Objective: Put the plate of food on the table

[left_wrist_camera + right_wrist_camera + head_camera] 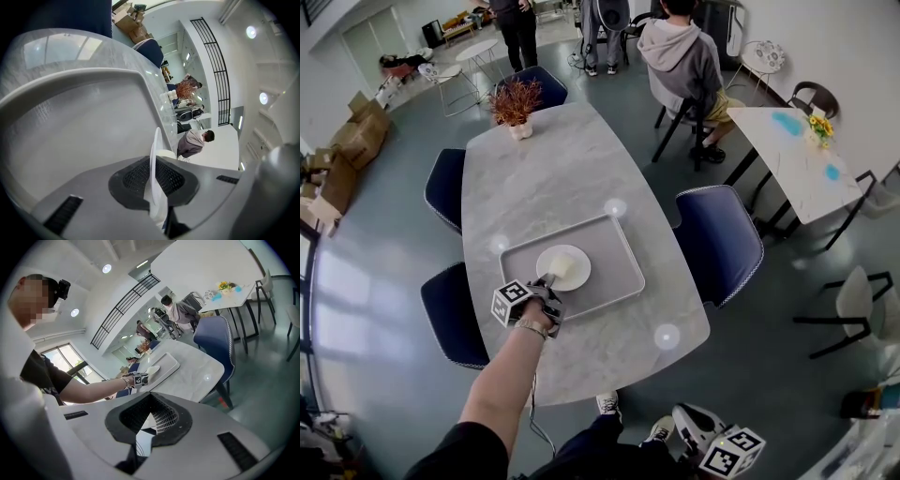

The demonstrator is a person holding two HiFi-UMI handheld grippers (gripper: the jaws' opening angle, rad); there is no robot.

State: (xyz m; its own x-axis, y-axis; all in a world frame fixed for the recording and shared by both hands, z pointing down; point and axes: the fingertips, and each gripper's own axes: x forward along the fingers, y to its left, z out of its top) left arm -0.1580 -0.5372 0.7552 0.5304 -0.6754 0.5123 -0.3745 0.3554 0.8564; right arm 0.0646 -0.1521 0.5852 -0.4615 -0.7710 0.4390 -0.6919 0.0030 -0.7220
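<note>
A white plate (577,275) with a pale piece of food (561,265) lies on the grey tray (614,253) in the middle of the marble table (553,169). My left gripper (549,278) is shut on the plate's near rim. In the left gripper view the plate (154,154) stands edge-on between the black pads (176,178), with the tray (70,117) behind it. My right gripper (727,448) hangs low beside my legs, away from the table; in its own view the right gripper (149,416) is open and holds nothing. That view also catches the tray (166,365).
A potted dried plant (515,103) stands at the table's far end. Blue chairs flank the table at the right (719,242) and at the left (451,314). A person in a grey hoodie (680,56) sits beyond, next to a second white table (797,159).
</note>
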